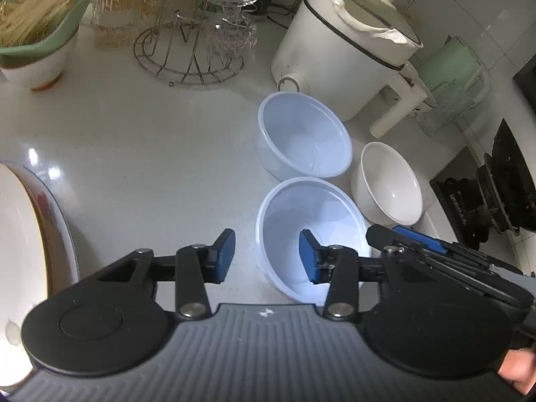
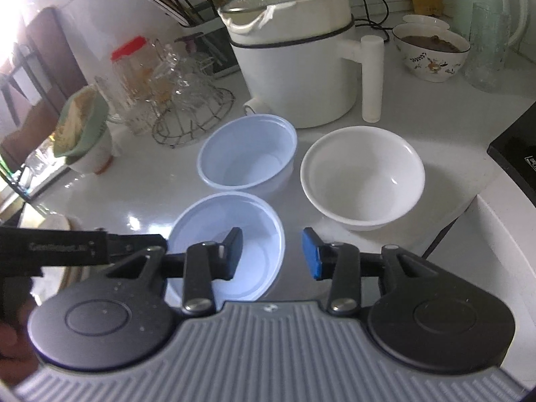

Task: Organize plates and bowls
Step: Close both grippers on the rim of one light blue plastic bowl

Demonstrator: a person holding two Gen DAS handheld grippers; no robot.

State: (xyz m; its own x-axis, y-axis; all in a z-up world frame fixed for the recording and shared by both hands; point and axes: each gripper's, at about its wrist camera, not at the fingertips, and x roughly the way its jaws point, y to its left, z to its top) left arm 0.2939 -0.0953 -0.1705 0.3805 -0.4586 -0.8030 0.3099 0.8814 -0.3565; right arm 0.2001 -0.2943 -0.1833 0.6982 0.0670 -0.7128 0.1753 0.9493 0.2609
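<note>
Two bluish see-through plastic bowls and a white ceramic bowl (image 1: 388,187) (image 2: 361,174) stand on the white counter. My left gripper (image 1: 266,256) is open and straddles the left rim of the near plastic bowl (image 1: 311,227): one pad is inside and one outside, neither pressing. My right gripper (image 2: 273,253) is open too and straddles the right rim of the same near bowl (image 2: 214,221). The far plastic bowl (image 1: 301,140) (image 2: 248,154) sits just behind it. A white plate with a brown rim (image 1: 20,234) lies at the left.
A white electric pot (image 1: 335,50) (image 2: 294,67) stands close behind the bowls. A wire rack with glasses (image 1: 194,50) and a green bowl of noodles (image 1: 40,16) are at the back left. A black stove (image 1: 495,194) borders the right, with a patterned bowl (image 2: 432,50) behind.
</note>
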